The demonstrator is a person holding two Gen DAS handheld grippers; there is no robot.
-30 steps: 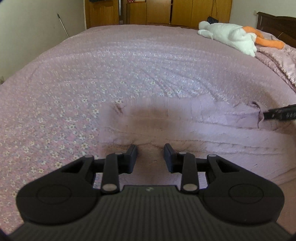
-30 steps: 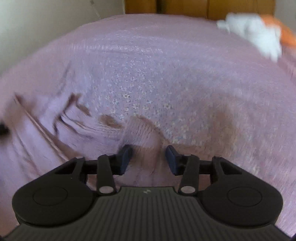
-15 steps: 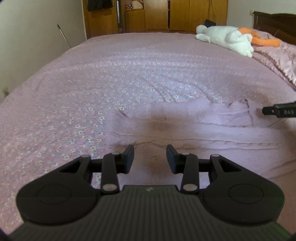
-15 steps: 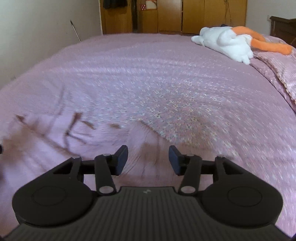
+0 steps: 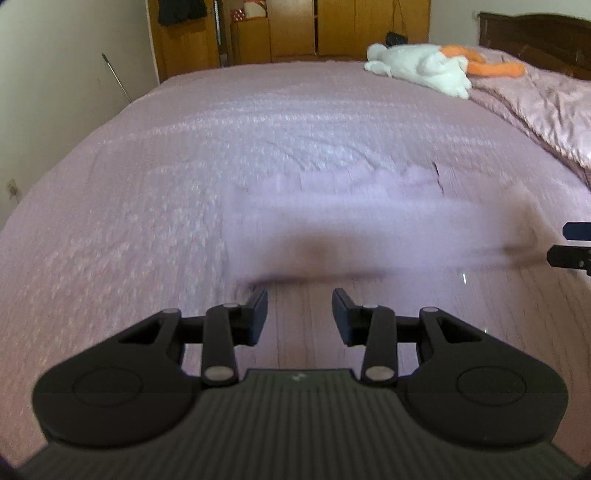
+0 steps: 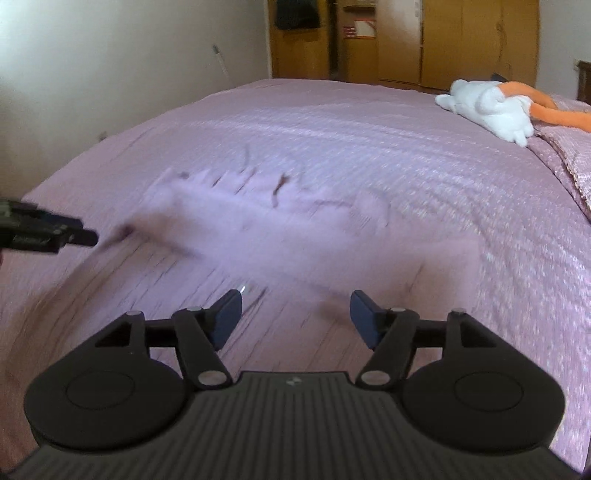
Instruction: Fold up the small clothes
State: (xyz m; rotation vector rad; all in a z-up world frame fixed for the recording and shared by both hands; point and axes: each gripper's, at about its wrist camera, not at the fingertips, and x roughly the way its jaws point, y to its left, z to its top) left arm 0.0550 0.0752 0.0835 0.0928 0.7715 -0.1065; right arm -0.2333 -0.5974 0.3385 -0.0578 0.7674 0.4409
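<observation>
A small pale lilac knit garment (image 5: 369, 229) lies flat on the bed, folded over, its image blurred by motion. It also shows in the right wrist view (image 6: 258, 225). My left gripper (image 5: 300, 314) is open and empty, just above the garment's near part. My right gripper (image 6: 295, 314) is open wide and empty, also over the near part. The right gripper's tip shows at the right edge of the left wrist view (image 5: 572, 247). The left gripper's tip shows at the left edge of the right wrist view (image 6: 48, 230).
The bed has a pink flowered bedspread (image 5: 184, 166). A white and orange plush toy (image 5: 424, 70) lies at the far right by a pink quilt (image 5: 535, 103). Wooden wardrobes (image 5: 295, 29) stand behind. A wall (image 5: 55, 92) runs along the left.
Both grippers have pulled back and risen from the garment. The right gripper's jaws have opened wider. The garment's far edge now lies folded over on the bed.
</observation>
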